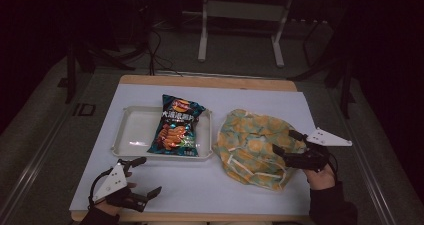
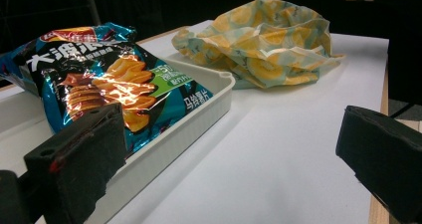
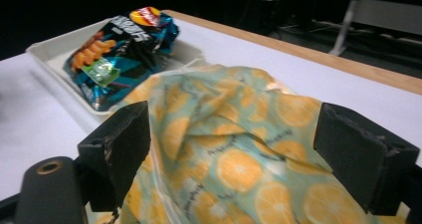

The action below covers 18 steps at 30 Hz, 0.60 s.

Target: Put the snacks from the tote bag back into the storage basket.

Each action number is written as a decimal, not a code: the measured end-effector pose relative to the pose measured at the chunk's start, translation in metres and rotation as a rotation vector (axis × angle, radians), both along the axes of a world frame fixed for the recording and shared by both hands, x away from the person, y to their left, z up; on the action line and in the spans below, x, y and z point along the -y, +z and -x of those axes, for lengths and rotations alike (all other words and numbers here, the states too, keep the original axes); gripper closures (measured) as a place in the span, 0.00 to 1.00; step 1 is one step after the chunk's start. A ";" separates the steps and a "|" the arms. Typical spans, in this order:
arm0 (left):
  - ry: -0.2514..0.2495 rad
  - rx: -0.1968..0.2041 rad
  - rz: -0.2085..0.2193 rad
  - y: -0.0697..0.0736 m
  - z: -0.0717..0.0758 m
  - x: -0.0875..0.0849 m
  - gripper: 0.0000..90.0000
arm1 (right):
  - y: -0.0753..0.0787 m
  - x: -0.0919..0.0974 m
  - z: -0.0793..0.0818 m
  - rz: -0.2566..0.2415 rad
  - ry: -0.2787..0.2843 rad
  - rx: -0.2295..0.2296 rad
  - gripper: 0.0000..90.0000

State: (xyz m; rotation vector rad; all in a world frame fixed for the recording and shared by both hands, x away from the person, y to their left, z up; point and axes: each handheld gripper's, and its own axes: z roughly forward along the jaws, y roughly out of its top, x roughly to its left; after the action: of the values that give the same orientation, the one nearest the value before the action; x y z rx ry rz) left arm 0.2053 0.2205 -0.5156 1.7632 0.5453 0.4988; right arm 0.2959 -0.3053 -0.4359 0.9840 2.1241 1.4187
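A blue bag of crisps (image 1: 176,126) (image 2: 99,79) (image 3: 119,50) lies in a white tray (image 1: 131,130) (image 2: 199,114) (image 3: 47,45) left of the table's middle. A crumpled cloth bag printed with orange slices (image 1: 252,146) (image 2: 268,40) (image 3: 234,159) lies to the tray's right. My left gripper (image 1: 144,176) (image 2: 229,154) stands open near the front left edge, in front of the tray, with nothing between its jaws. At the cloth bag's right edge my right gripper (image 1: 286,144) (image 3: 234,149) is open, its jaws wide on either side of the fabric.
A white sheet (image 1: 190,185) covers the wooden table (image 1: 210,81). Bare sheet lies in front of the tray and between the two grippers. Beyond the table stand a metal frame's legs (image 1: 202,35) and cables on a grey floor.
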 end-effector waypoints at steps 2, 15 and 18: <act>0.000 0.000 0.000 0.000 0.000 0.000 0.00 | -0.004 0.006 0.003 0.007 -0.018 -0.005 0.16; -0.002 0.000 -0.004 0.000 0.000 0.000 0.00 | -0.022 0.036 0.022 -0.013 -0.126 -0.012 0.16; -0.001 0.000 -0.003 0.000 0.000 0.000 0.00 | -0.025 0.040 0.028 -0.013 -0.149 -0.002 0.16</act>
State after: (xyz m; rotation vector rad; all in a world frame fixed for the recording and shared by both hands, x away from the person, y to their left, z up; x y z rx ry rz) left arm 0.2049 0.2205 -0.5153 1.7660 0.5438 0.4988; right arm 0.2684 -0.3455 -0.4612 1.1237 1.9999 1.3610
